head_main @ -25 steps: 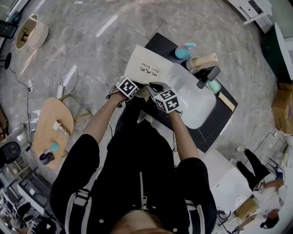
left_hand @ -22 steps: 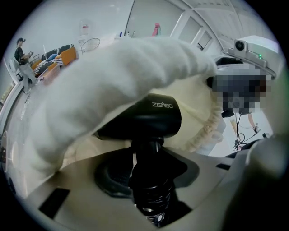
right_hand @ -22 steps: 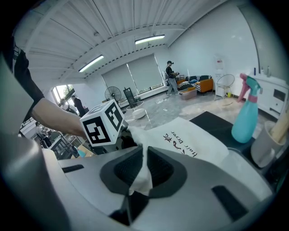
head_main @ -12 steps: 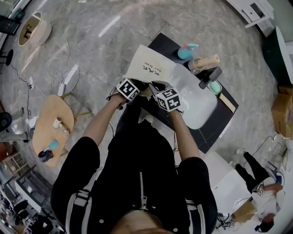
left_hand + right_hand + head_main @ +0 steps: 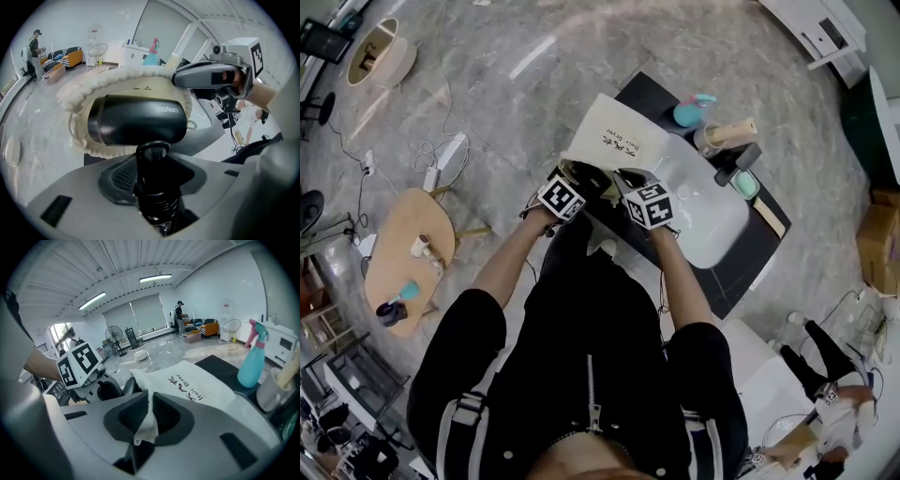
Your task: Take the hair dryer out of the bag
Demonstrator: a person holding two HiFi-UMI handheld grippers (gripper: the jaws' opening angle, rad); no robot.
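A black hair dryer (image 5: 140,123) sticks out of the mouth of a cream cloth bag (image 5: 89,93). My left gripper (image 5: 152,187) is shut on the dryer's handle, the barrel lying crosswise just past its jaws. In the head view the bag (image 5: 614,141) lies on the dark counter's near corner, with both grippers at its near end. My right gripper (image 5: 146,425) is shut on the bag's rim (image 5: 146,420), a fold of cloth pinched between its pads. The bag (image 5: 187,383) carries black lettering. My left gripper (image 5: 574,186) and my right gripper (image 5: 630,183) sit side by side.
A white basin (image 5: 712,211) is set in the dark counter (image 5: 750,253) right of the bag. A teal spray bottle (image 5: 253,357) and a cup (image 5: 712,136) holding a wooden item stand behind it. A small round wooden table (image 5: 398,248) stands to the left on the floor.
My left gripper has pulled back from the bag with the dryer, whose dark barrel now shows at the bag's mouth. My right gripper has kept its hold and place.
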